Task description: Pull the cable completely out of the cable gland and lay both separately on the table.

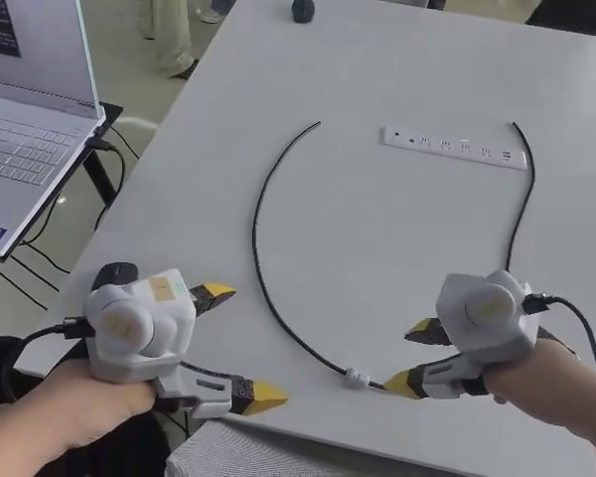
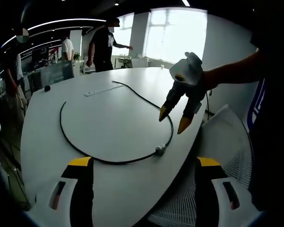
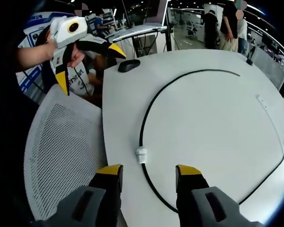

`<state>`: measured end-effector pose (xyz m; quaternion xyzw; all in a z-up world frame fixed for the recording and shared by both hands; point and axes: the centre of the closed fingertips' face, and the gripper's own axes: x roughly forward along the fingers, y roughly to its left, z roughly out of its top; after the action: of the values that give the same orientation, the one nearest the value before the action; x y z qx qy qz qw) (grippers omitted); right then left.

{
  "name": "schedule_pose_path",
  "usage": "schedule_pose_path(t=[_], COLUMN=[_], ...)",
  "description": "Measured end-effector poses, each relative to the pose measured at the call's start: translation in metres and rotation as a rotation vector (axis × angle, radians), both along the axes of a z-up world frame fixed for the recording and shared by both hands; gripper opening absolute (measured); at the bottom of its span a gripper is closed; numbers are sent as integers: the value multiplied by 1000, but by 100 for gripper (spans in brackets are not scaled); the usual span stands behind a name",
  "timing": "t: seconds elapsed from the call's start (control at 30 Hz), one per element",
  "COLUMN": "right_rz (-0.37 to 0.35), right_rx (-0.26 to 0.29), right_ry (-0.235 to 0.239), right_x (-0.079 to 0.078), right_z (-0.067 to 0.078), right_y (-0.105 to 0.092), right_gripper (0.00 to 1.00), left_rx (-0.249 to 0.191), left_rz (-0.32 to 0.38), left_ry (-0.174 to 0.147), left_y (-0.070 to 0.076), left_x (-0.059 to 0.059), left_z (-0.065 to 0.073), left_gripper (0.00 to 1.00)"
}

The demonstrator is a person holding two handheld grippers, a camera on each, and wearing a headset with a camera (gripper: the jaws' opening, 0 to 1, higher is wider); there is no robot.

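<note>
L gripper (image 1: pixel 240 345) + R gripper (image 1: pixel 412 358): both jaws open, empty. On table (image 1: pixel 397 238): cable (image 1: pixel 256 248) w/ gland (image 1: pixel 355 377) on it, bottom centre, just beside R jaws.

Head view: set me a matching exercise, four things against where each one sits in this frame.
Things:
1. cable gland
2. power strip
3. laptop
4. left gripper

Places:
A. off the left edge of the table, lid open
B. on the black cable, near the front edge
C. at the near left corner, jaws open
D. flat on the far part of the tabletop

Pairs: 1-B; 2-D; 3-A; 4-C.
</note>
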<state>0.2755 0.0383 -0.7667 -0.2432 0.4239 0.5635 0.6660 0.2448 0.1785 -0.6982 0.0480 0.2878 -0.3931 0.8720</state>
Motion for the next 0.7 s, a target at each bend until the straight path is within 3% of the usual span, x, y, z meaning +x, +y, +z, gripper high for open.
schedule_pose_path(t=[0.37, 0.7], right_rz=[72, 80], right_rx=[-60, -76], right_ry=[15, 59], right_x=[-9, -12], right_z=[-29, -49], right_y=[10, 19], right_gripper=[35, 28], left_rx=[-8, 1], left_rz=[-12, -13], left_ry=[1, 6], left_y=[-3, 0], left_x=[2, 1], left_z=[0, -1], left_gripper=[88, 87])
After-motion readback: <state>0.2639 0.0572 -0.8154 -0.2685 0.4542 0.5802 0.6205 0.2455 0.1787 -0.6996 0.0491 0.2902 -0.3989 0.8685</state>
